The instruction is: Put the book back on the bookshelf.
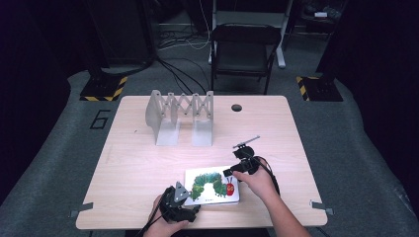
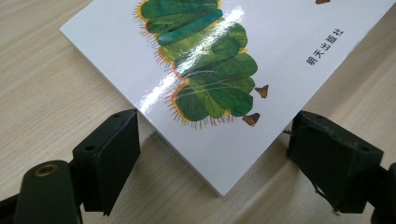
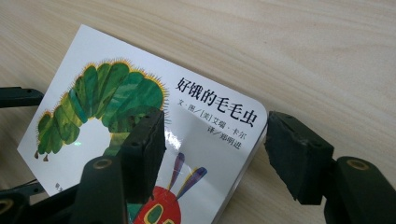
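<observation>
Caterpillar board book (image 1: 213, 185) lies flat at lower centre of the high view; left gripper (image 2: 217, 154) jaws stand apart straddling its near corner, right gripper (image 3: 215, 154) jaws apart too, one over the cover, one off the right edge, neither clamped. Risk, as I read it: glossy cover plus flat lie, so pads may skid or shove it toward the table (image 1: 148, 163) edge. Expandable metal book rack (image 1: 180, 116) sits upper centre, well apart, path unobstructed.

Pale wooden counter (image 1: 128, 163) carries a caterpillar picture book (image 1: 212, 186) lying flat between both hand-held grippers and a grey folding rack (image 1: 180, 116) standing well beyond them.
</observation>
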A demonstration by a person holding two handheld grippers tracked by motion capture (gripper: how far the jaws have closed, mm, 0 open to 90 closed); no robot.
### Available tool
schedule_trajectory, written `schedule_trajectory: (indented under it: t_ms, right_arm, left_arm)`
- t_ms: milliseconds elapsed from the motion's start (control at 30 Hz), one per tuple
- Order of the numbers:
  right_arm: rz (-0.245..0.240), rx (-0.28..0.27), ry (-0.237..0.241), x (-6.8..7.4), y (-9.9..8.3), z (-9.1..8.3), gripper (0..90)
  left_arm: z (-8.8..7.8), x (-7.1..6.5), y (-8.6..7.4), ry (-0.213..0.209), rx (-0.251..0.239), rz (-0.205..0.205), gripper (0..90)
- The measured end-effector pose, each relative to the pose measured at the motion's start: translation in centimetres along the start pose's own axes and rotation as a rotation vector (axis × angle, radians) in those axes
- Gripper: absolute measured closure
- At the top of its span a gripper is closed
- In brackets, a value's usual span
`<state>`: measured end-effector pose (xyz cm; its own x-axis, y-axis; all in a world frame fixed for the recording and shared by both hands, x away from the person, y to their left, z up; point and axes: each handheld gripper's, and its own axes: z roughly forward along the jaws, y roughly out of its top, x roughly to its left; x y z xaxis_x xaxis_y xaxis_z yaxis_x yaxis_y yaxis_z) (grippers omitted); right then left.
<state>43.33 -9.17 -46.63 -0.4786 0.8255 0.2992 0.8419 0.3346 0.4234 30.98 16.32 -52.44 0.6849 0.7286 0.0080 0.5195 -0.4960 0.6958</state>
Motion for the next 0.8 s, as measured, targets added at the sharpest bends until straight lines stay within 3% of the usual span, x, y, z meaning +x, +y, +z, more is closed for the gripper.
schedule_trajectory:
  t_ms: [400,467,600,800]
  right_arm:
    - [-0.019,-0.019,0.010,-0.2,0.0,-0.3,40.4]
    - [0.002,-0.014,0.010,-0.1,0.0,-0.4,41.4]
    - [0.001,0.003,0.017,-0.2,-0.1,-0.2,42.1]
    - [0.001,0.003,0.053,-0.4,-0.2,-0.1,43.3]
  left_arm:
    - [0.2,-0.4,0.0,0.040,-0.010,-0.035,14.5]
    - [0.4,-0.6,0.0,0.053,-0.023,-0.040,13.6]
    - [0.8,-0.8,0.1,0.069,-0.020,-0.054,4.9]
    - [1.0,-0.7,0.2,0.090,-0.011,-0.080,0.0]
